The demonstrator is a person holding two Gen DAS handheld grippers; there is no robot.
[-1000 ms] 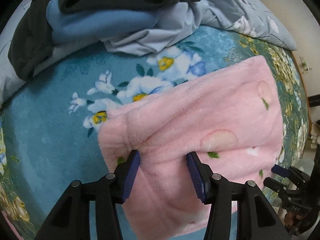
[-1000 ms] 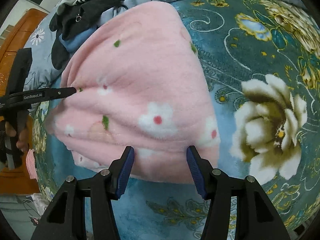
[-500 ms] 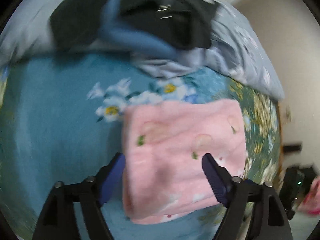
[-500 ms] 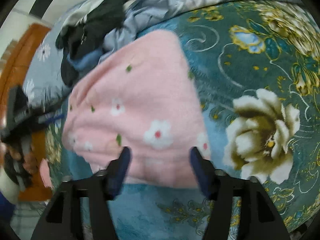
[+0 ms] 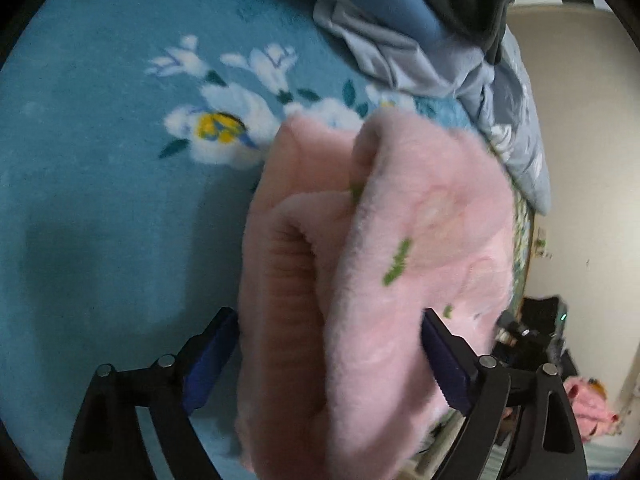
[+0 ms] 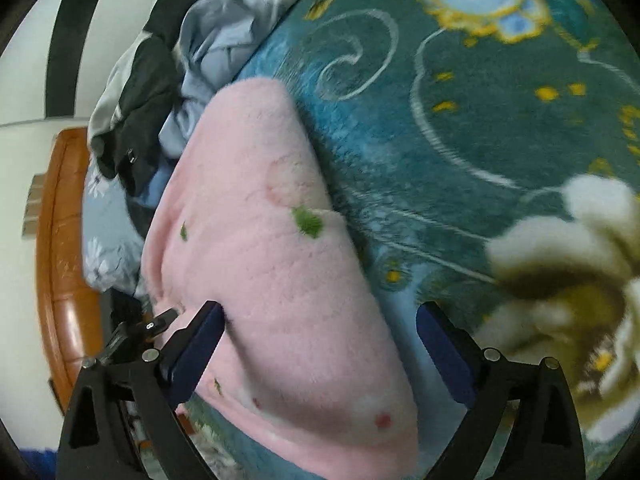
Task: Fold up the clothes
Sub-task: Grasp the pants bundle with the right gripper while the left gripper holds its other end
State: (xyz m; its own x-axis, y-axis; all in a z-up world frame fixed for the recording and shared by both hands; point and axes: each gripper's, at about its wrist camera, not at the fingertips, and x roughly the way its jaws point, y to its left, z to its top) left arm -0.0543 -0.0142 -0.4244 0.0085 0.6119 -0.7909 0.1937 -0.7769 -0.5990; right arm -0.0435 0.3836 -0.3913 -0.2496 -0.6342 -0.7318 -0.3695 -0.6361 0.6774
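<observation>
My left tool (image 5: 330, 364) and right tool (image 6: 318, 354) gape around the folded pink fleece garment (image 5: 372, 280); it's soft, bulky, best pinched at its thick folded edge.

No readable text for you in either wrist view: no labels, brands, numbers or signs sharp enough to read; both frames are motion-blurred.

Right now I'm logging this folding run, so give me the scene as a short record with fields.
surface: teal floral blanket
garment: pink fleece garment, folded into a thick bundle
left gripper: open, fingers on either side of the bundle's end
right gripper: open, straddling the bundle's near edge
background: pile of clothes, dark, blue and grey, beyond the bundle
image quality: motion blur in both views
</observation>
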